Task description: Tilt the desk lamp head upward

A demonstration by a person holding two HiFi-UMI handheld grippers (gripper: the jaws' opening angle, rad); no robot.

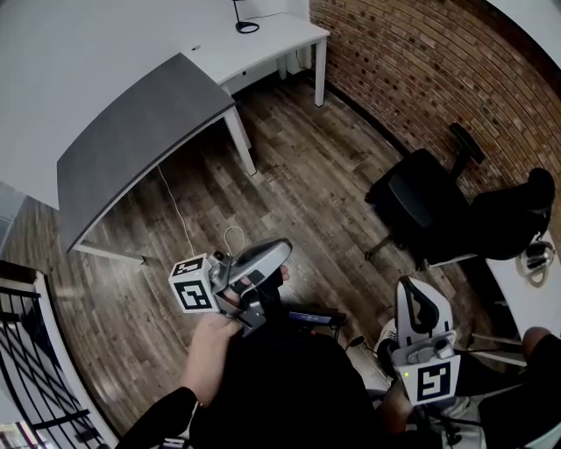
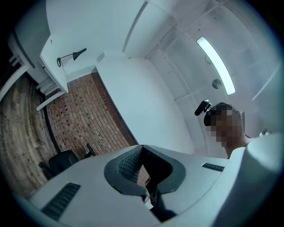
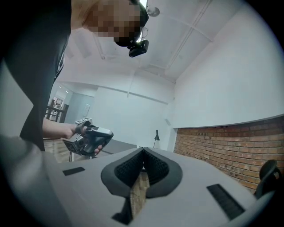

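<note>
Desk lamp (image 1: 238, 16) stands on the white desk (image 1: 272, 48) in the room's corner, well apart from both claws and touched by neither. My left claw (image 1: 279, 252) is closed tip to tip with nothing between its jaws. In the left gripper view the lamp sits far off, up and to the left of those jaws, too small for me to read its head angle. My right claw (image 1: 415, 289) is closed the same way and also holds nothing. Almost straight ahead of its jaw tips, in the right gripper view, the lamp shows as a thin dark shape against the white wall. The left claw hangs off to the right claw's left. Between the claws and the lamp lie a grey desk (image 1: 131, 131) and wooden floor (image 1: 298, 188). Black office chairs (image 1: 421, 206) stand beside the brick wall (image 1: 421, 61), off to the right claw's right.
</note>
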